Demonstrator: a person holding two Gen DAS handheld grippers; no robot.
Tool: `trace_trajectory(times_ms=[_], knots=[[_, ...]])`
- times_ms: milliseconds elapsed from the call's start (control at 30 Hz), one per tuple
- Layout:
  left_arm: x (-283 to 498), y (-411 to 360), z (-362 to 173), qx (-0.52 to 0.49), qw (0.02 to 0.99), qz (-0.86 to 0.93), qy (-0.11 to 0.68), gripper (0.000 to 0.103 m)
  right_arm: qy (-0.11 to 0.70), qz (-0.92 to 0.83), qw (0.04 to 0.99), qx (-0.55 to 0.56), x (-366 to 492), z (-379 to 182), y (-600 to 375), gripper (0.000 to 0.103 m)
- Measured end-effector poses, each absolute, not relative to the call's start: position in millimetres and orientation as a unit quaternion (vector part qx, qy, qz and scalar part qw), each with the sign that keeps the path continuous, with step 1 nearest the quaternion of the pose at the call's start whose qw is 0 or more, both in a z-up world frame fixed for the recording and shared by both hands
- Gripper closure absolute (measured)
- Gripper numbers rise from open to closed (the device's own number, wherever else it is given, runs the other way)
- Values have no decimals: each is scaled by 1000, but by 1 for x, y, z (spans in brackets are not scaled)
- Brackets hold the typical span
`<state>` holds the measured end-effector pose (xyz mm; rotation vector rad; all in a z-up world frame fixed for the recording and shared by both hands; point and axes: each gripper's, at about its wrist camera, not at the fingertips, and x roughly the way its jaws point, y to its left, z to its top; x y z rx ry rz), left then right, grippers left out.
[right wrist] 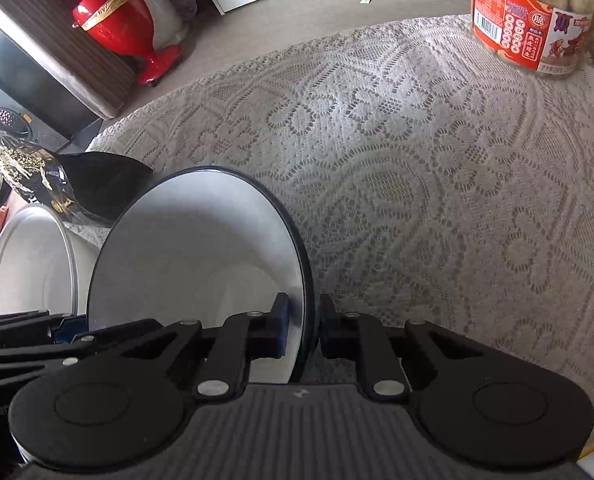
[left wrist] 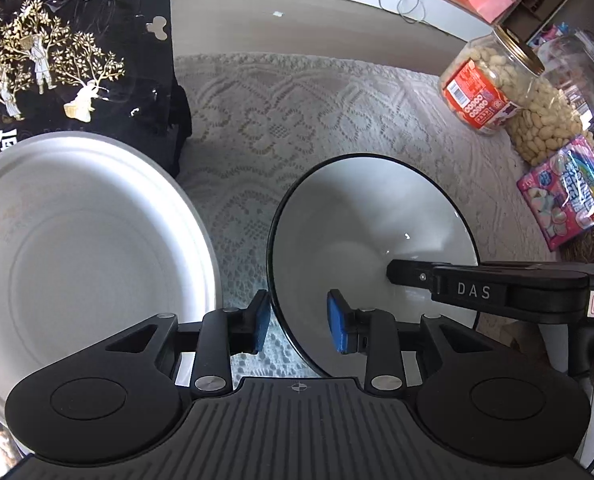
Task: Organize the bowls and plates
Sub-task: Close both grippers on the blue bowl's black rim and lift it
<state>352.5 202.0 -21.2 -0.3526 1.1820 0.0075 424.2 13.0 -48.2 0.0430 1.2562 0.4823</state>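
Glossy conical bowl (right wrist: 201, 248) (dark-rimmed), lace tablecloth (right wrist: 417, 184)

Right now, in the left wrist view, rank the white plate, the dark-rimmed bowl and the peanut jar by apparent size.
1. white plate, though it is cut off by the frame edge
2. dark-rimmed bowl
3. peanut jar, farther from the camera, so its true size is unsure

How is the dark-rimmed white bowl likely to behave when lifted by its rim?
The dark-rimmed bowl looks glazed and glossy, so probably rigid, breakable and slippery. The right gripper pinches only its thin rim, so it may pivot.
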Motion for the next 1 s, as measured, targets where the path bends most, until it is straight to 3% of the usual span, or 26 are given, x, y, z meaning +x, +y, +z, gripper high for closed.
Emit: trace_trajectory(times_ms=[300,700,1000], knots=[[395,158,-33,-146,809,-65,566,66,577,176,797,3,427,-40,-41,89],[411,147,-58,-144,800,-80,577,69,581,189,791,40,433,-54,-44,72],[406,144,-58,-149,807,-70,568,65,578,186,794,34,433,-54,-42,72]])
